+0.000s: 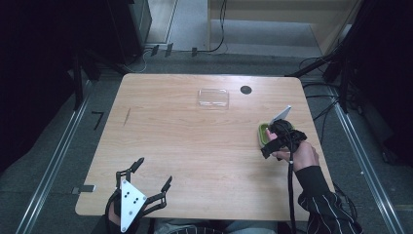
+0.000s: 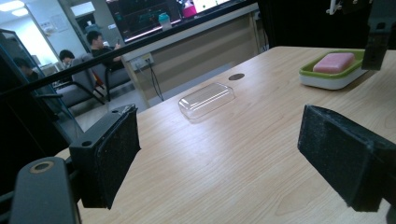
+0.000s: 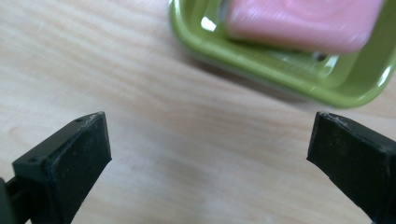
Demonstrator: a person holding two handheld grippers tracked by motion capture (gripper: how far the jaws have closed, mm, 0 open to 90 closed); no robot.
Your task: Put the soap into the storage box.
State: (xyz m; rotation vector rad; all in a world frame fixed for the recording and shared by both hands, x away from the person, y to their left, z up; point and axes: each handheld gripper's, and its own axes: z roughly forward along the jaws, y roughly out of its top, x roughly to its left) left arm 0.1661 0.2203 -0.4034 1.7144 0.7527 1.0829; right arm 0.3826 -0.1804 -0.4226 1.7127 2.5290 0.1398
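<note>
Two black jaws of the right gripper [image 3: 210,149] are standing wide apart over the wooden table [image 3: 140,70], holding nothing. Just beyond them, a green soap dish [image 3: 280,70] is carrying a pink soap bar [image 3: 303,21]. Near the table's front edge, the left gripper [image 1: 152,174] is resting open and empty, a clear lid [image 2: 206,99] lying ahead of its jaws.

Light wood-grain table [image 1: 185,146] on a grey floor [image 1: 44,165]; metal rails [image 1: 53,156] run along both sides. Cables [image 1: 221,29] trail across the floor at the far side, beside a pale wooden partition [image 1: 272,14]. Left gripper view: far counter [image 2: 210,42], chairs [image 2: 84,88], seated people, bright ceiling lights [image 2: 11,5].
</note>
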